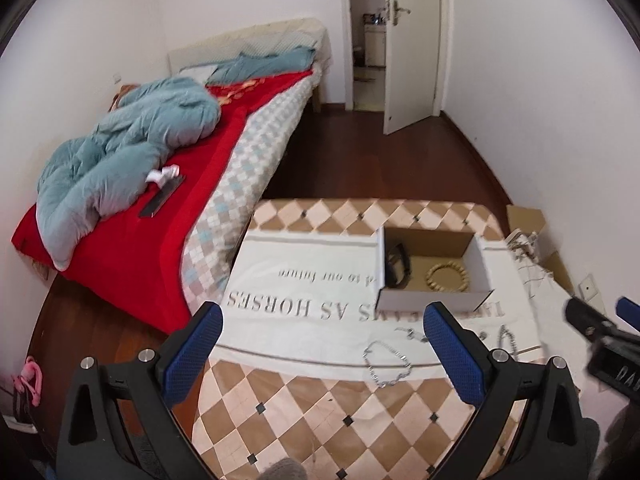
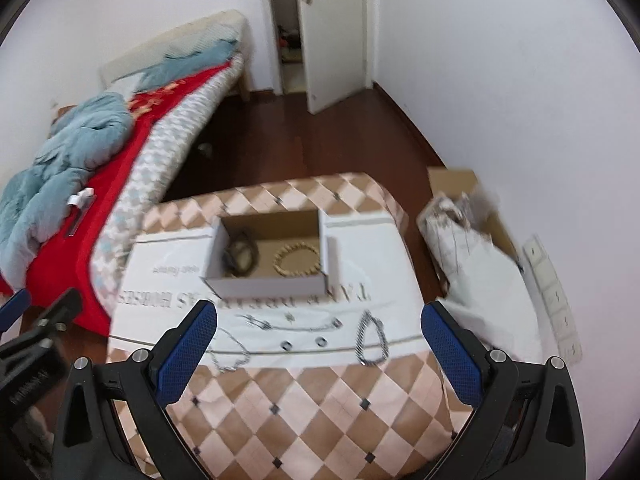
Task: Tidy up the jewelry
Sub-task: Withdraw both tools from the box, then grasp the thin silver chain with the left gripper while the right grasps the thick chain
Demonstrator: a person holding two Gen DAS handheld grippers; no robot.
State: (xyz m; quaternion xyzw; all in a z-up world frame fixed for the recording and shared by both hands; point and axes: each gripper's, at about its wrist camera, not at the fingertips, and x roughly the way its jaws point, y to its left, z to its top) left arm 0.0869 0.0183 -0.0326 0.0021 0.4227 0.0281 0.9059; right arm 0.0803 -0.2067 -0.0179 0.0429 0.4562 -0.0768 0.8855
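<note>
An open cardboard box [image 1: 434,298] [image 2: 268,286] sits on a white printed cloth [image 1: 304,280] [image 2: 380,268] on the checkered table. In it lie a black band [image 1: 398,264] [image 2: 239,256] and a wooden bead bracelet [image 1: 447,276] [image 2: 298,264]. Silver chains lie on the cloth in front of the box: one [image 1: 387,364] [image 2: 230,350] on the left, a beaded loop [image 2: 372,338] on the right, a thin chain [image 2: 296,325] and two small rings [image 2: 303,343] between. My left gripper [image 1: 324,320] is open and empty above the near table edge. My right gripper [image 2: 319,320] is open and empty above the chains.
The checkered table [image 1: 320,420] [image 2: 320,408] stands beside a bed [image 1: 140,200] [image 2: 80,184] with a red cover and blue quilt. Cardboard and crumpled white paper [image 2: 472,248] lie right of the table by the wall. A door [image 1: 412,40] stands open at the back.
</note>
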